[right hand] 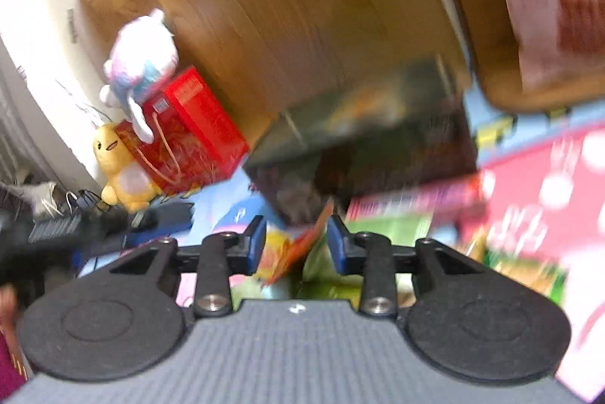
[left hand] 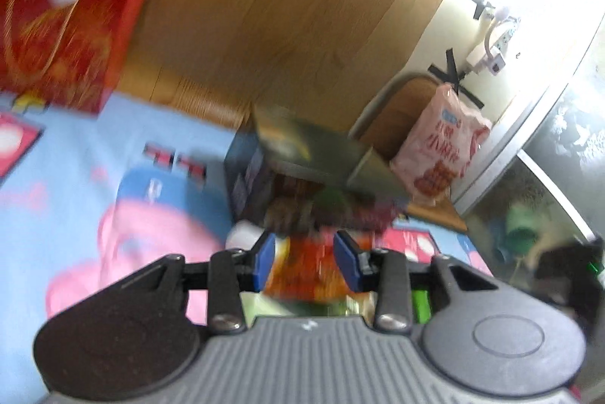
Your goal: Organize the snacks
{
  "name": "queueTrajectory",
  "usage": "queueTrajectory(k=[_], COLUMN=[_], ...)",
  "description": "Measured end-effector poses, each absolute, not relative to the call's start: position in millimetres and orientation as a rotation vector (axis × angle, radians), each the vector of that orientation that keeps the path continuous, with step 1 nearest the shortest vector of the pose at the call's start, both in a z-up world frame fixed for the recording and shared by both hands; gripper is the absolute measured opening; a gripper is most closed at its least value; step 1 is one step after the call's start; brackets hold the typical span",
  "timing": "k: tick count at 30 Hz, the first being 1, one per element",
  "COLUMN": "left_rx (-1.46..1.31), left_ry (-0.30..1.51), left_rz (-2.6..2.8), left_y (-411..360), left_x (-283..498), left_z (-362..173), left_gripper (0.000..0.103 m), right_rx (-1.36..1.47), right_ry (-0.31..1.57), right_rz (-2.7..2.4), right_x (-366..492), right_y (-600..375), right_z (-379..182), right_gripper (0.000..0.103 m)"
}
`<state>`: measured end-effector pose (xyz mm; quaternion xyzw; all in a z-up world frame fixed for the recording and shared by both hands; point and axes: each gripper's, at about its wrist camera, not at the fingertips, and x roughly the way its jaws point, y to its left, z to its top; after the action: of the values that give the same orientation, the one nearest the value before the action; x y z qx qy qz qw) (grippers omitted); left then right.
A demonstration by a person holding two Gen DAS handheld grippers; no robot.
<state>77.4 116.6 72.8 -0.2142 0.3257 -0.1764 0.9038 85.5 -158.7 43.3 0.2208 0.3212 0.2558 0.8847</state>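
though both views are smeared by motion, the nearest thing in each is a snack packet sitting between blue pads. the left gripper has its jaws close together with an orange-red packet filling the gap; the pads look pressed on its sides, so i judge it clamped. the right gripper has jaws set narrow around the thin upturned edge of an orange packet, but whether the pads are biting it i cannot tell.

just beyond the fingertips stands the dark open box, flaps raised, with dark wrappers inside; it rests on the blue and pink cartoon mat. the step in hand seems to be carrying packets to that box. to do it well, i'd keep the grip low on the packet body rather than its floppy seam, come over the raised flap rather than into it, and let go only once the packet is inside the walls.

farther off: one pink bag on a wooden stool, one red gift box on the wood floor, and two plush toys, a yellow one beside it and a white one on top.
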Motion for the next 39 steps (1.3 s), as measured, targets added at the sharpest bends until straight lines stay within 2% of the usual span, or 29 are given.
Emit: queueTrajectory(k=[1,3,8,13,15,18,20,22,27,31,33,34,39], left_rx=[-0.448,-0.446,-0.423,-0.389,-0.363,-0.311,-0.272,-0.243,-0.197,-0.181,-0.168,-0.162,-0.215], left_ry=[0.689,0.707,0.733,0.763,0.772,0.788,0.800,0.815,0.850,0.878,0.873,0.871,0.865], left_rz=[-0.361,-0.354,-0.368,-0.432,-0.462,-0.502,-0.525,-0.545,-0.595,-0.635,-0.621,-0.615,-0.622], left_y=[117,117,110,86,70,43,25,9,-22,-39,-43,-42,-25], left_x=[70,59,39,37,38,42,47,52,65,72,72,71,72], left_z=[68,63,55,50,48,47,45,42,36,28,25,24,22], left_gripper=[0.034,0.034,0.034,0.034,0.034,0.041,0.043,0.043,0.047,0.047,0.048,0.049,0.060], right_rx=[0.464,0.481,0.584,0.564,0.519,0.460,0.454,0.459,0.361,0.370,0.410,0.429,0.580], right_ry=[0.690,0.708,0.715,0.711,0.701,0.666,0.639,0.624,0.599,0.589,0.587,0.593,0.599], right_rz=[0.526,0.511,0.537,0.519,0.457,0.341,0.320,0.340,0.370,0.418,0.440,0.449,0.530], right_x=[89,89,60,15,0,-15,-22,-26,-32,-28,-21,-18,-7], right_y=[-151,-145,-169,-211,-229,-243,-251,-253,-246,-255,-258,-258,-274], right_z=[39,33,25,12,8,4,1,1,2,-1,-4,-6,-11], right_gripper=[0.017,0.012,0.010,0.008,0.010,0.022,0.026,0.039,0.041,0.041,0.037,0.023,0.006])
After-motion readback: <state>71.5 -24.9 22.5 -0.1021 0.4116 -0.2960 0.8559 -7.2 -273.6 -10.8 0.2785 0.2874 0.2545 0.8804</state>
